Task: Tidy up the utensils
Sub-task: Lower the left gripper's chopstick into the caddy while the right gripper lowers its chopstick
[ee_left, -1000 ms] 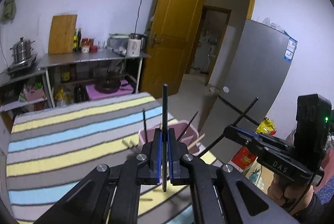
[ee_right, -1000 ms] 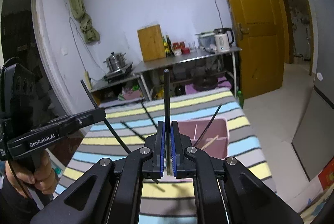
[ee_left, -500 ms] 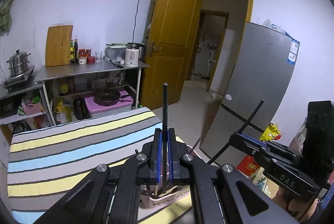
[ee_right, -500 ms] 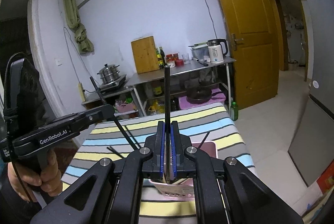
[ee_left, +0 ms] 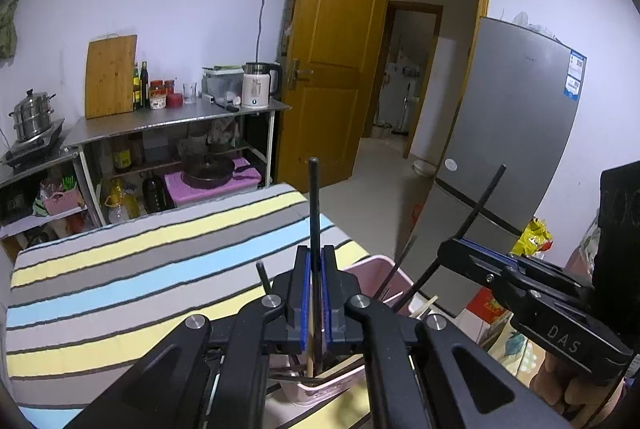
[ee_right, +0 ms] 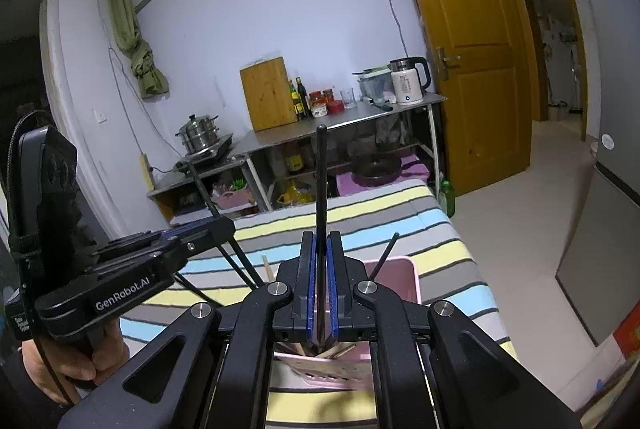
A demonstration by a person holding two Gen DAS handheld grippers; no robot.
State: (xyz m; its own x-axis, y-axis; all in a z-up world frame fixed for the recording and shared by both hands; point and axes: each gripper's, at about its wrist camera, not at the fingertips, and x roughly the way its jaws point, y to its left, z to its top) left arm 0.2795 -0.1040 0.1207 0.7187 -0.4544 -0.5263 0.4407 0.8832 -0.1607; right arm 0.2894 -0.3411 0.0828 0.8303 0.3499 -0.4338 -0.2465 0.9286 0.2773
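Both of my grippers are pinching a black chopstick each right now: the left gripper point(ee_left: 316, 303) has its fingers clamped tight on one black chopstick point(ee_left: 314, 213) standing straight up, and the right gripper point(ee_right: 321, 287) is doing the same with the other black chopstick point(ee_right: 321, 185). The pink basket point(ee_left: 386, 271) sits just below and ahead of my fingertips on the striped table point(ee_left: 120, 269), already holding a few black and wooden sticks. My worry is that if I let go with the lower tips not properly inside the rim, the stick could tip out onto the table or slide off the near edge to the floor. The sticks leaning out of the basket could also catch mine on the way down, and bumping that light basket might shove it toward the edge. Readable text: "GenRobot.AI" on the left gripper's body seen from the right wrist, "DAS" on the right one from the left wrist.
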